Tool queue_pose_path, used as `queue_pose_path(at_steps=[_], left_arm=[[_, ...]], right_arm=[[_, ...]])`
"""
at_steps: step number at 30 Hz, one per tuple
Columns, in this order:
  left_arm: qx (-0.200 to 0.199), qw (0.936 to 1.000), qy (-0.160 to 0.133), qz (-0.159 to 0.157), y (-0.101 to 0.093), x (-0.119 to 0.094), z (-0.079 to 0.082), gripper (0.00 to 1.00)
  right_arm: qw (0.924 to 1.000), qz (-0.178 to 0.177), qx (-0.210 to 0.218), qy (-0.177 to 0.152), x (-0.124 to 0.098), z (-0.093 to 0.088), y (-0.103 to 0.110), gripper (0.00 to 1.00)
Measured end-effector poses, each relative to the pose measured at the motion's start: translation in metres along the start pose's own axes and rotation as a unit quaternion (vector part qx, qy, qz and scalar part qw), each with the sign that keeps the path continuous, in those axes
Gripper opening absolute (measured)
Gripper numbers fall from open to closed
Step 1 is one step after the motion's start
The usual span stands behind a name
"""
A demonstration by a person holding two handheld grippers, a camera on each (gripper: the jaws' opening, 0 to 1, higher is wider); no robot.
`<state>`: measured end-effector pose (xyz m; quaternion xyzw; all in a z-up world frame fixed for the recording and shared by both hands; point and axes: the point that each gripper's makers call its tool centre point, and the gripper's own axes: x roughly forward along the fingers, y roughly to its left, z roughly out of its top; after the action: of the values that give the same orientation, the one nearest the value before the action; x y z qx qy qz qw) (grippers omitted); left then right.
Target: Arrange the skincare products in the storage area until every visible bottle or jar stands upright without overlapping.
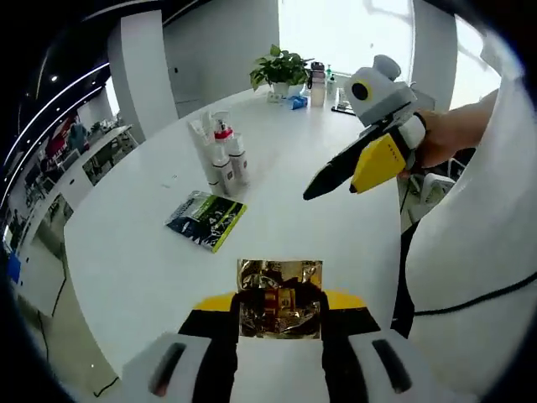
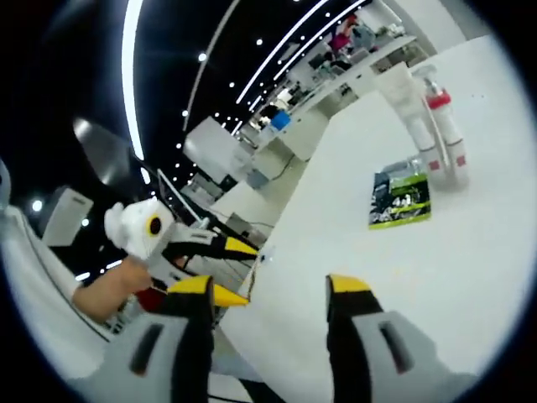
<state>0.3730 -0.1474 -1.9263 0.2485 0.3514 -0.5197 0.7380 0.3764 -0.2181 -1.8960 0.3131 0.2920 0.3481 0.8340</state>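
The left gripper (image 1: 279, 323) is pinching a gold packet (image 1: 279, 295) at the table's (image 1: 126, 252) near edge. The bottles (image 1: 220, 155) are standing clustered farther in and to the left, past a flat green sachet (image 1: 206, 220). The right gripper (image 2: 267, 302) is hanging spread and empty, so the left one is better placed to carry the packet toward them.

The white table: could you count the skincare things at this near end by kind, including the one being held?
White bottles: 3, as far as the tight cluster shows
Green packet: 1
Gold packet, in the left gripper: 1
Total: 5
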Motion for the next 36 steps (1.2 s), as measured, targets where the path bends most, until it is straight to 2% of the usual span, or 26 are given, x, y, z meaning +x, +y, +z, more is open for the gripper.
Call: queue_pose_path(at_steps=[11, 16, 21, 29, 34, 36], left_arm=[[0.060, 0.9978, -0.011, -0.025, -0.039, 0.009, 0.032, 0.39], [0.088, 0.9957, -0.007, -0.027, -0.048, 0.012, 0.039, 0.39], [0.112, 0.9932, -0.003, -0.033, -0.058, 0.013, 0.044, 0.39], [0.131, 0.9908, 0.002, -0.033, -0.063, 0.013, 0.046, 0.39], [0.126, 0.9913, 0.000, -0.037, -0.064, 0.012, 0.045, 0.39], [0.121, 0.9919, -0.004, -0.039, -0.064, 0.011, 0.046, 0.39]], right_arm=[[0.9990, 0.009, 0.014, 0.042, 0.006, -0.021, 0.008, 0.30], [0.9980, 0.002, 0.021, 0.059, 0.007, -0.029, 0.007, 0.25], [0.9973, -0.001, 0.025, 0.068, 0.006, -0.033, 0.007, 0.19], [0.9951, 0.009, 0.046, 0.087, 0.005, -0.039, 0.012, 0.02], [0.9944, 0.016, 0.048, 0.093, 0.004, -0.040, 0.015, 0.00], [0.9948, 0.016, 0.035, 0.094, 0.003, -0.039, 0.016, 0.00]])
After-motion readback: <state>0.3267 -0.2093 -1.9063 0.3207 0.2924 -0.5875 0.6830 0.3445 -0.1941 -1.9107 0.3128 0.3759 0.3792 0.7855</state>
